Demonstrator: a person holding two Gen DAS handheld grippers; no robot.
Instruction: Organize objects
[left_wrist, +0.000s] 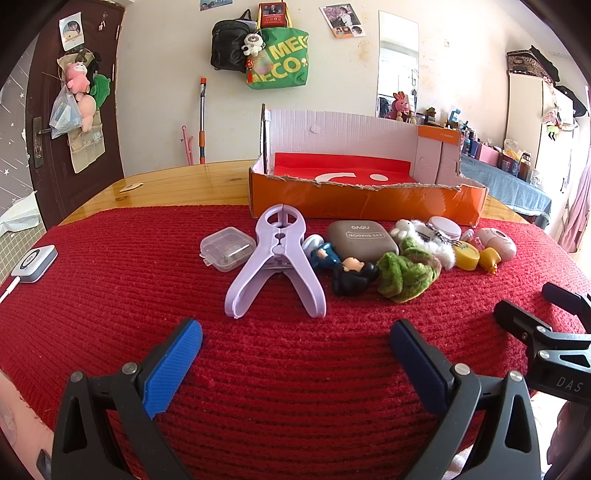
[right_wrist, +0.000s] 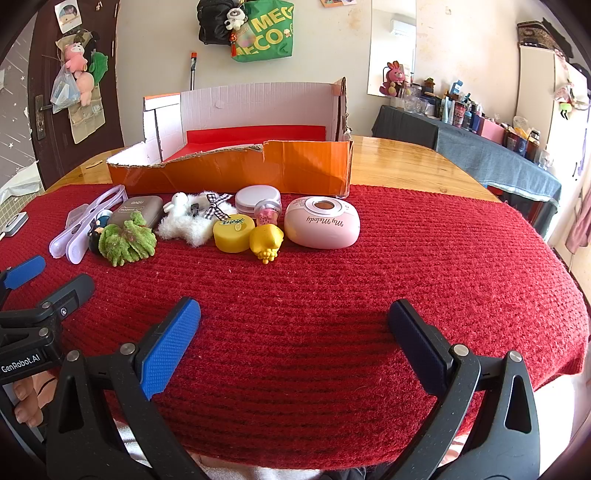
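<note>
Crowding is the main risk: the objects lie touching in one row along the far edge of the red mat (right_wrist: 332, 295), just before the orange box (right_wrist: 229, 170), so an open finger may push a neighbour. Near the mat's front edge, the left gripper (left_wrist: 295, 343) and right gripper (right_wrist: 293, 325) hold nothing, fingers apart, with free room.

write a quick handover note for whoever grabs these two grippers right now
Left gripper: open, holding nothing, above the red cloth.
Right gripper: open, holding nothing.
The orange box at the back holds only its red liner.
The lilac clip, clear case, grey eyeshadow case, green scrunchie, yellow tin and pink My Melody case lie in a row before it.
Done: nothing boxed. Left: everything.
</note>
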